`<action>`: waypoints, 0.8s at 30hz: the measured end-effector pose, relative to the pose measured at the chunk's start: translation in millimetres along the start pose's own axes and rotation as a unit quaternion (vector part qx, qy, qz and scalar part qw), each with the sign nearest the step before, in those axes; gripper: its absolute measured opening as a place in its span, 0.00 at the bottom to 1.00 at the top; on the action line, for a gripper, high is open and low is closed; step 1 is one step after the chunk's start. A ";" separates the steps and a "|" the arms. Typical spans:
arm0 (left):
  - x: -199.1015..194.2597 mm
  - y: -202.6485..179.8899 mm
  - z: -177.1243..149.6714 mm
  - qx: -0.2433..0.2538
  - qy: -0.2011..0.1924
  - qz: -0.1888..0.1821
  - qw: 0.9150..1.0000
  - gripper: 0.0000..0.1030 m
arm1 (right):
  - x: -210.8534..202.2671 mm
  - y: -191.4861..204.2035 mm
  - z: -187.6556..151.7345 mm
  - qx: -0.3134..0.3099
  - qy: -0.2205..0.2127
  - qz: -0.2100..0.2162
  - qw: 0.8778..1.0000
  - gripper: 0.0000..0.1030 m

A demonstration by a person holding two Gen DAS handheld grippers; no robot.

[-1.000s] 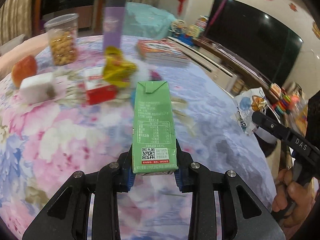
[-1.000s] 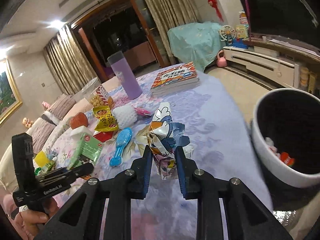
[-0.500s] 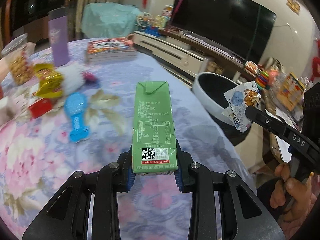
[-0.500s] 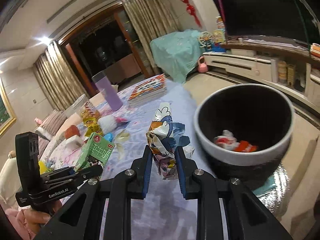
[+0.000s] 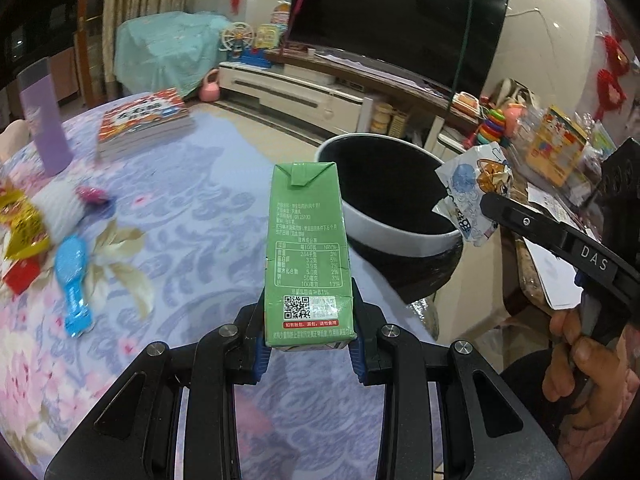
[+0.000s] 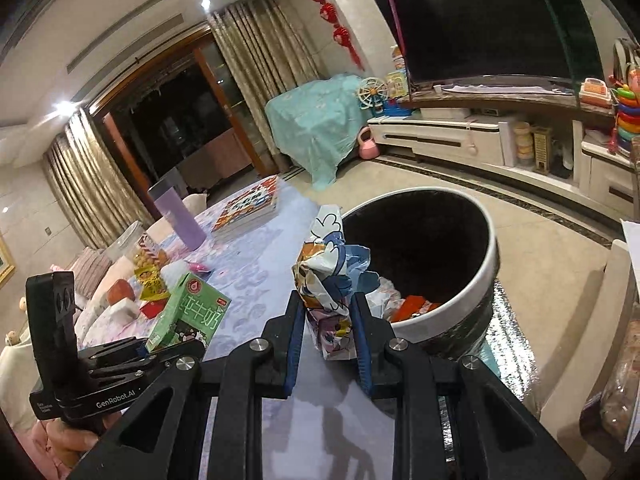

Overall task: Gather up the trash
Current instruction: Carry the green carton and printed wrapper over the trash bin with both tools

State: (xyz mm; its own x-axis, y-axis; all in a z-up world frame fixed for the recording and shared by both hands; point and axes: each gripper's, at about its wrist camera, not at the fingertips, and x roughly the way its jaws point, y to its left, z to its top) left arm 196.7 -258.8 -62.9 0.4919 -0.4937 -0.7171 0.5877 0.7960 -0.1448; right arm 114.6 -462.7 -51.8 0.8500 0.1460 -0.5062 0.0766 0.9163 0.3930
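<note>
Only right view shows bin (image 6: 486, 276) trash; fingers clamp carton (image 5: 308, 256), wrapper (image 6: 332, 280).

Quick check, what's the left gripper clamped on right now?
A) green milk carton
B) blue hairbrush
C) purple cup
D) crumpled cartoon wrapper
A: in the left wrist view the left gripper has its blue pads pressed against both sides of the green milk carton, holding it upright near the trash bin; the crumpled wrapper sits in the right gripper instead.
</note>
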 end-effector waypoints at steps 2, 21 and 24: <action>3.4 -5.2 4.9 0.006 0.000 -0.003 1.000 0.29 | -0.9 -2.9 1.6 0.001 0.000 -0.002 1.000 0.23; 47.7 -52.9 64.6 0.064 0.008 -0.026 0.998 0.29 | 14.4 -42.2 33.6 0.024 0.009 -0.022 0.999 0.23; 54.9 -57.6 70.6 0.070 0.007 -0.025 0.997 0.29 | 17.8 -45.2 38.4 0.025 0.011 -0.024 0.999 0.23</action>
State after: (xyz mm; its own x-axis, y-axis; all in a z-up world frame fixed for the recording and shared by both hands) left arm 235.2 -356.5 -45.7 0.4508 -0.5267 -0.7207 0.6958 0.7131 -0.0859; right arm 146.3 -515.8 -49.1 0.8333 0.1099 -0.5418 0.1441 0.9030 0.4047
